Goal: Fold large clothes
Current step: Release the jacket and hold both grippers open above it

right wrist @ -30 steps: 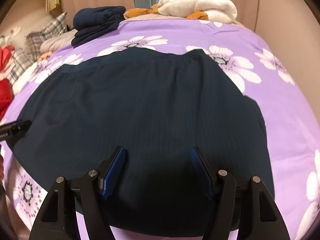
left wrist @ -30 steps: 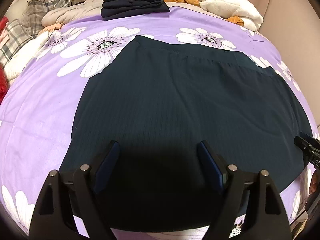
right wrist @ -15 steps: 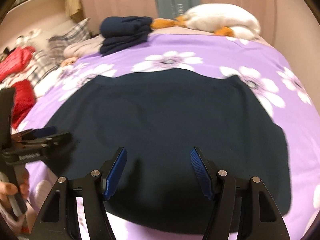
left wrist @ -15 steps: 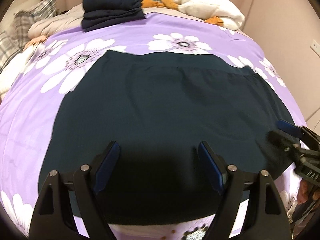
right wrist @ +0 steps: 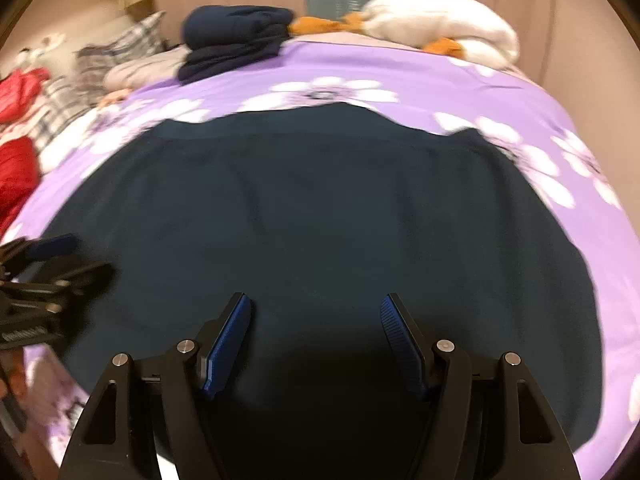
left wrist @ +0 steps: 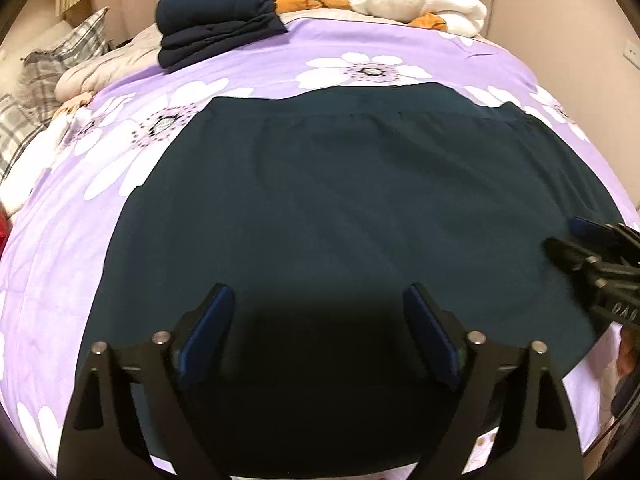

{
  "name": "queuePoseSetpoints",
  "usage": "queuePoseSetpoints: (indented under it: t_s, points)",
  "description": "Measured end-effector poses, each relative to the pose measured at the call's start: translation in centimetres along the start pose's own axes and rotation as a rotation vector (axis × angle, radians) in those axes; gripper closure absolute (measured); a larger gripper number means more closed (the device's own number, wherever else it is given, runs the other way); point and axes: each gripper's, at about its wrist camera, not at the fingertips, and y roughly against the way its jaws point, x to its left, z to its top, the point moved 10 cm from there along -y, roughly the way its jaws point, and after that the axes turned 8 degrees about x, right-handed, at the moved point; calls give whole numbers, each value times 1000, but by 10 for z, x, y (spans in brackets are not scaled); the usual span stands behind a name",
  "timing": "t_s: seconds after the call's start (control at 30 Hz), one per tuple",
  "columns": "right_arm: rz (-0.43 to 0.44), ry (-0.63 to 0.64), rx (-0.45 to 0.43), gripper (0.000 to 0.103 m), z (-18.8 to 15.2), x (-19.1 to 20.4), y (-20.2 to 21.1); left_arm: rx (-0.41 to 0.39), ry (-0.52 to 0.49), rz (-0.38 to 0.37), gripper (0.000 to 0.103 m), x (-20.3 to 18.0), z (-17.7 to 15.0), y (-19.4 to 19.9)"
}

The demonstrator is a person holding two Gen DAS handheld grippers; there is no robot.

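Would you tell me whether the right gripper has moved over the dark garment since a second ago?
Yes. In the left wrist view the right gripper has reached further in over the dark garment.

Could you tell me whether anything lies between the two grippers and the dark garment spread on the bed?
Nothing visible does. The dark garment lies flat and bare on the purple bedspread, directly beneath the left gripper, whose jaws are opening, and the right gripper.

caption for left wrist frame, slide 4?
Left gripper, jaws opening and empty, above dark garment spread flat on floral bedspread.
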Motion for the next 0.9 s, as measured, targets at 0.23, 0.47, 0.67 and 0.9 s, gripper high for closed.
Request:
queuePoseSetpoints:
  t_s: [0.23,0.47,0.67,0.9]
  points:
    - [-53,-35,-9,36,-10,-34,11,-1,24,-4,11,9,-2,2]
    - [-91,-88,-6,36,-17,-58,15,-3,37,6,11,16,-8,6]
    - [-94,-147,-4,36,-27,-80,22,-4,49,12,11,23,-9,8]
    - [-83,-210,-11,36,-36,-94,29,-6,53,21,11,26,-10,9]
